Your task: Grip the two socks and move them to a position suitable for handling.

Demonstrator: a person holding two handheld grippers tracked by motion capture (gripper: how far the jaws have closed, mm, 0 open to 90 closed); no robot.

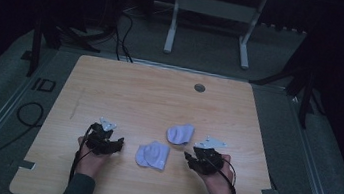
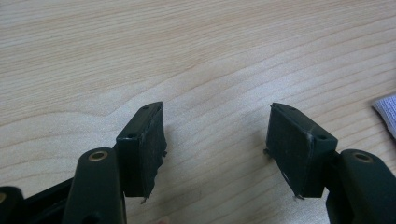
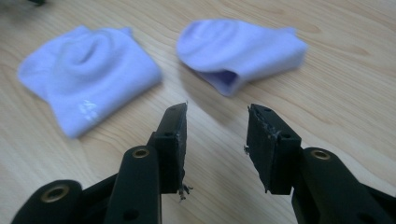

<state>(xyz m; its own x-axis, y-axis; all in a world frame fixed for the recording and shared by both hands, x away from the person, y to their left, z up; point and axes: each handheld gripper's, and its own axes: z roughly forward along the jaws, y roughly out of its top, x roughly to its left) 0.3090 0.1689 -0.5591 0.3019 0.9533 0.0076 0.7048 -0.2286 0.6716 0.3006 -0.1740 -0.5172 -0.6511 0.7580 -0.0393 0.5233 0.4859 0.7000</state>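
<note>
**Two socks, both grippers empty**

High view: two pale socks – near one (image 1: 152,155), far one (image 1: 180,133) – lie on the table (image 1: 136,87) between left gripper (image 1: 112,145) and right gripper (image 1: 193,161).
Left gripper view: jaws apart over bare wood.
Right gripper view: jaws apart, socks just ahead.

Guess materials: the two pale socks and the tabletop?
Socks and: soft knit fabric, probably cotton blend; matte, limp, with rumpled folds. Tabletop: wood-look, likely laminate; light grain lines, smooth, faintly glossy finish. Solid wood cannot be ruled out.
</note>
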